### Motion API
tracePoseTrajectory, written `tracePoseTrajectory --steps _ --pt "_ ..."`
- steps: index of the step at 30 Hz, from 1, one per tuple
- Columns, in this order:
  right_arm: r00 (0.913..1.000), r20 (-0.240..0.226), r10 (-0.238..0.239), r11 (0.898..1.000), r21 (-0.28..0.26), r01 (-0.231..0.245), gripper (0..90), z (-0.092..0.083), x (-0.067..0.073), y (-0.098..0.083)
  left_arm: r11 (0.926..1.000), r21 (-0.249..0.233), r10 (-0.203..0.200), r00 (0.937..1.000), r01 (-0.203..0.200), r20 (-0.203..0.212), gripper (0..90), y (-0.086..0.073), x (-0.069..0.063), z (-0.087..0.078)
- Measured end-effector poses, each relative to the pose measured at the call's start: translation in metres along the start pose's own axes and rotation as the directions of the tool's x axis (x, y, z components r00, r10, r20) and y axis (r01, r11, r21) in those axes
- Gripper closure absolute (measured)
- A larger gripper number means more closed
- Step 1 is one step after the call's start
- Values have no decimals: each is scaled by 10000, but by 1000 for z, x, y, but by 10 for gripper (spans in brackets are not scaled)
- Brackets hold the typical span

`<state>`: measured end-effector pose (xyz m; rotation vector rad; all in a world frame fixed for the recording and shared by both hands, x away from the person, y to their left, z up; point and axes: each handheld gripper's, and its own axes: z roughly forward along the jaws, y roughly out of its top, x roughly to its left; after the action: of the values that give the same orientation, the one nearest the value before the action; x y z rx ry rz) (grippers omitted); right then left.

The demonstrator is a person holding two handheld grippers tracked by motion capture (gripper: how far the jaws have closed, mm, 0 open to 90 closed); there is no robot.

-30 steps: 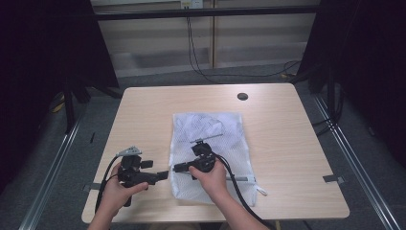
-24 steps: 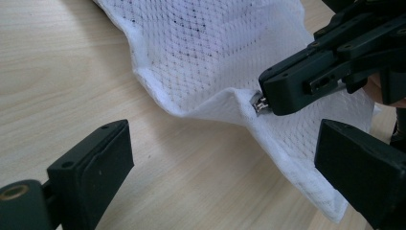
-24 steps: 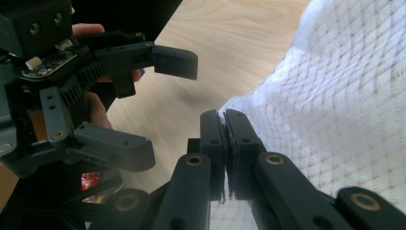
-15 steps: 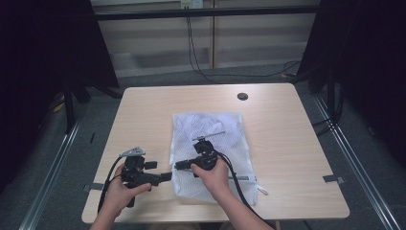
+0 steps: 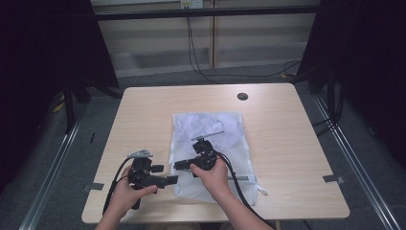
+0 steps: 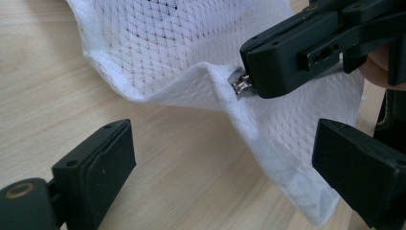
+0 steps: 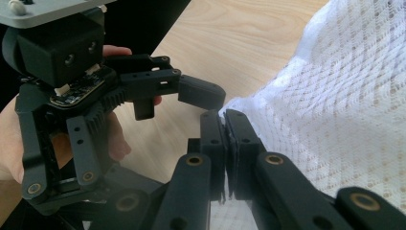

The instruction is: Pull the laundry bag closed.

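Note:
A white mesh bag (image 5: pixel 215 129) lies flat on the middle of the wooden table (image 5: pixel 143 110). My right gripper (image 5: pixel 176 165) is at the bag's left edge, shut on the small metal zipper pull (image 6: pixel 242 85), and lifts the mesh into a small ridge there. In the right gripper view its two jaws (image 7: pixel 225 129) meet, with white mesh (image 7: pixel 335 110) beside them. My left gripper (image 5: pixel 172 179) is held level just left of the bag's near-left corner, pointing at it. Its jaws stand wide apart and open, with the corner of the mesh (image 6: pixel 297 158) between them, untouched.
A dark round hole (image 5: pixel 242 96) sits near the table's far edge. Black cables trail from both grippers over the near edge. The zipper's line (image 5: pixel 249 179) runs along the bag's near side. Grey tape marks (image 5: pixel 332 178) sit at the table's side edges.
My left gripper has edged a little to the right, toward the bag's near-left corner. The right gripper has kept still, shut at the bag's left edge.

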<state>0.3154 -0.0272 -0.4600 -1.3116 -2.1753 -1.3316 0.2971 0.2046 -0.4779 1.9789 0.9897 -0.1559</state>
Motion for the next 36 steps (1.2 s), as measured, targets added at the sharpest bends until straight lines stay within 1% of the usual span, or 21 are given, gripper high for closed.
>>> tracePoseTrajectory --steps 3,4,7,8,9,12,13,15,16,17,19,20,22,24,25,26,27,29,31,32,36 --pt "10000 -2 5 10000 -7 -5 866 0 1 0 10000 -18 -9 10000 9 38 91 1 1 1" --pt "10000 -26 13 10000 -43 -13 866 -1 0 0 9999 -30 -131 9999 131 101 104 0 0 1" --pt "10000 -55 42 9999 -105 -43 866 -2 1 1 9999 -31 -119 9996 120 239 134 0 0 2" --pt "10000 -62 19 9999 -122 -20 866 -2 1 1 9995 -97 -287 9990 290 341 142 0 0 4" --pt "10000 -54 25 9999 -116 -26 866 -2 1 1 9994 -83 -317 9986 321 419 150 0 -1 5" --pt "10000 -65 -6 9999 -119 5 866 -2 2 1 9997 -4 -253 9988 254 420 178 0 -1 6" --pt "10000 -71 -41 9999 -124 40 866 -2 2 1 9995 -8 -328 9984 328 463 190 -1 -2 7" --pt "9999 -120 -27 9999 -124 26 866 -2 3 1 9994 -49 -342 9985 345 432 212 0 -2 8" --pt "9999 -120 -27 9999 -124 26 866 -2 3 1 9993 -66 -354 9981 358 503 212 0 -2 7" --pt "10000 -88 -3 9999 -122 2 866 -2 3 1 9989 -132 -444 9974 453 573 235 1 -2 8" --pt "10000 -62 -41 9999 -121 40 866 -2 4 1 9988 -158 -443 9971 453 626 291 2 -1 7" --pt "10000 -62 -41 9999 -121 40 866 -2 4 1 9987 -133 -483 9967 492 650 291 2 -2 7" --pt "9999 -84 -81 9997 -212 79 866 -3 4 1 9994 -16 -351 9976 353 598 323 2 -2 8" --pt "9999 -130 -49 9997 -231 46 866 -4 4 1 9989 -25 -462 9964 465 711 333 2 -3 9" --pt "9999 -145 -49 9997 -257 45 866 -4 4 2 9987 -40 -495 9963 499 696 348 2 -4 10" --pt "9998 -163 -61 9996 -262 56 866 -4 4 2 9991 28 -425 9967 424 691 359 3 -4 10" --pt "9999 -136 -65 9997 -253 61 866 -5 4 2 9982 3 -599 9953 601 764 373 3 -5 10" --pt "9999 -141 -61 9996 -263 57 866 -5 4 2 9983 72 -577 9949 573 828 387 4 -4 10" --pt "9998 -188 -35 9995 -307 29 866 -6 4 3 9977 75 -675 9933 671 935 413 4 -4 11" --pt "9998 -185 -35 9996 -279 30 866 -6 4 3 9980 87 -626 9935 621 951 423 4 -4 11" --pt "9998 -175 -55 9996 -294 50 866 -6 4 3 9977 6 -681 9919 685 1071 457 5 -5 12"
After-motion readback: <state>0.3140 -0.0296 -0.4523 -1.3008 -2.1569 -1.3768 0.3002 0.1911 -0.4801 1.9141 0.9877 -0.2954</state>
